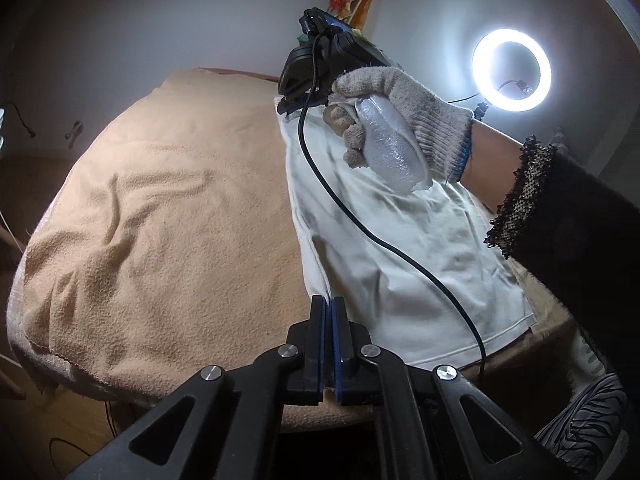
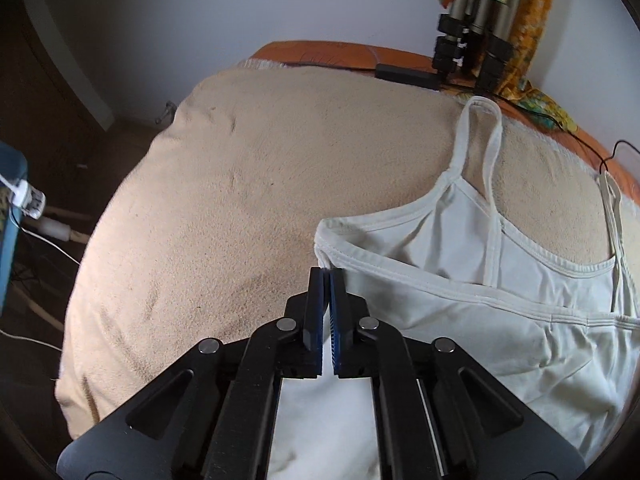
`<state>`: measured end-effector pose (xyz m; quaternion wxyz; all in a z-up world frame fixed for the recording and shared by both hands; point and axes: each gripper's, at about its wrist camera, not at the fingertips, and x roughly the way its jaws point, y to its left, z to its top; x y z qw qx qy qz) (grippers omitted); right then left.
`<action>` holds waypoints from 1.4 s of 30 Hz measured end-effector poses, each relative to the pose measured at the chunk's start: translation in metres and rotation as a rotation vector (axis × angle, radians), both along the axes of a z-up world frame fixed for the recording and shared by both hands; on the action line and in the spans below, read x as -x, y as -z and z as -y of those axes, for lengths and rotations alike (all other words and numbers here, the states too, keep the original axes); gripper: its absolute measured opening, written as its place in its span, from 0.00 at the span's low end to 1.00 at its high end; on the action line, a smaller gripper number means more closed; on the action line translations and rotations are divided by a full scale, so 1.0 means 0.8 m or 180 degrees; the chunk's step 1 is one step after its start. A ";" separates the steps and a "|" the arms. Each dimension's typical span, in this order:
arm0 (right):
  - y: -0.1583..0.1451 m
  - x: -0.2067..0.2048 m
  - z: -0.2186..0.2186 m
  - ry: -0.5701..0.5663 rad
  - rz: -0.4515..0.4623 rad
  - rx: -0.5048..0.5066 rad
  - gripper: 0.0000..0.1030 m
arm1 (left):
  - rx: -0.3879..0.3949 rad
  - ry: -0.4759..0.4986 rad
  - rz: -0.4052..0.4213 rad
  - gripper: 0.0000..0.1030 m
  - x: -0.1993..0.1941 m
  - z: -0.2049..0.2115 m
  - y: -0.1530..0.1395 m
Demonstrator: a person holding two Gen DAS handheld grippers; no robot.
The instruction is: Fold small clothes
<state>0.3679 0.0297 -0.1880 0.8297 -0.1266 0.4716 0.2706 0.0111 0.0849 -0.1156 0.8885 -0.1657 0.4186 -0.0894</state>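
Both grippers, left gripper (image 1: pixel 328 300) and right gripper (image 2: pixel 327 272), pinch the white camisole's (image 2: pixel 460 320) near edge, presumably to lift and fold it.

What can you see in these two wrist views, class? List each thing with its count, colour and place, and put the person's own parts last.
camisole top: one, white, thin straps, lying flat on the right part of the blanket
blanket: one, beige, covering the work surface
orange cover: one, along the far edge beyond the blanket
ring light: one, white, lit, by the wall at right
tripod legs: grey and black, at the far edge
patterned cloth: yellow-green, hanging by the tripod
cable: black, trailing over the top
left gripper: black, blue pads, shut on the top's side edge
right gripper: black, shut at the top's upper corner
gloved hand: one, grey knit, black sleeve
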 end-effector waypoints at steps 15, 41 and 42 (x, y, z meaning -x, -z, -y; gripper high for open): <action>-0.079 0.000 0.123 0.0195 0.0222 -0.0598 0.03 | -0.0151 0.0525 0.0224 0.00 -0.010 0.084 -0.024; -0.045 -0.040 0.201 0.0470 0.0117 -0.0544 0.38 | -0.0125 0.0809 -0.0104 0.25 -0.032 0.146 0.010; -0.055 -0.036 0.218 0.0491 0.0141 -0.0656 0.39 | -0.0150 0.0811 -0.0064 0.25 -0.030 0.147 0.007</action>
